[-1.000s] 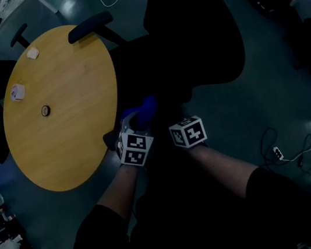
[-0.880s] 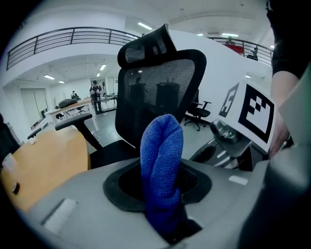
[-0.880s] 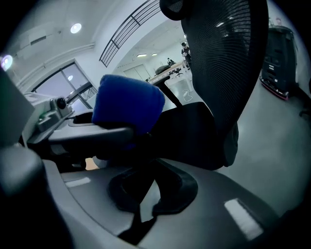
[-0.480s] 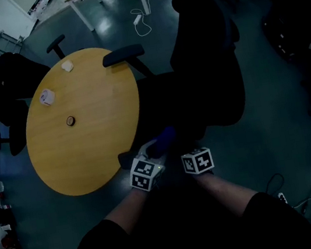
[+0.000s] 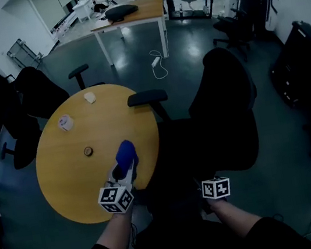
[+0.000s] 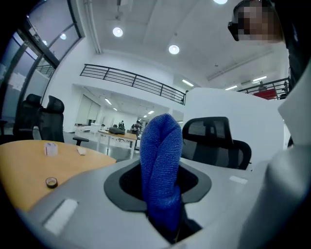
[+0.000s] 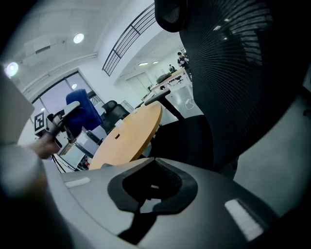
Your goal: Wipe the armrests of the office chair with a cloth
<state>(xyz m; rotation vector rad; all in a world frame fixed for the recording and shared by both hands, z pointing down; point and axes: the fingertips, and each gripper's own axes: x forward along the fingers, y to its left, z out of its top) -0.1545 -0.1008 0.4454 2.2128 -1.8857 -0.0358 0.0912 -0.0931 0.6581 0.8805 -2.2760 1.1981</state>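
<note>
The black office chair [image 5: 222, 118] stands right of a round wooden table [image 5: 75, 175]. Its far armrest [image 5: 147, 97] juts over the table's edge; the near armrest is lost in shadow. My left gripper [image 5: 123, 169] is shut on a folded blue cloth [image 5: 125, 153], held up over the table's near right edge. In the left gripper view the cloth [image 6: 161, 165] stands upright between the jaws. My right gripper [image 5: 214, 181] hangs low before the chair seat, shut and holding nothing. The right gripper view shows the mesh backrest [image 7: 233, 63], the seat [image 7: 184, 138] and the blue cloth [image 7: 81, 111].
A white cup [image 5: 65, 123], a white scrap [image 5: 89, 97] and a small dark disc [image 5: 88, 151] lie on the table. Other black chairs [image 5: 28, 106] stand at the left. A desk [image 5: 128, 14] is at the back, with a cable [image 5: 157, 64] on the floor.
The head view has tilted up, so more of the room shows. My left gripper has lifted the cloth from beside the chair to over the table. The right gripper sits lower in view.
</note>
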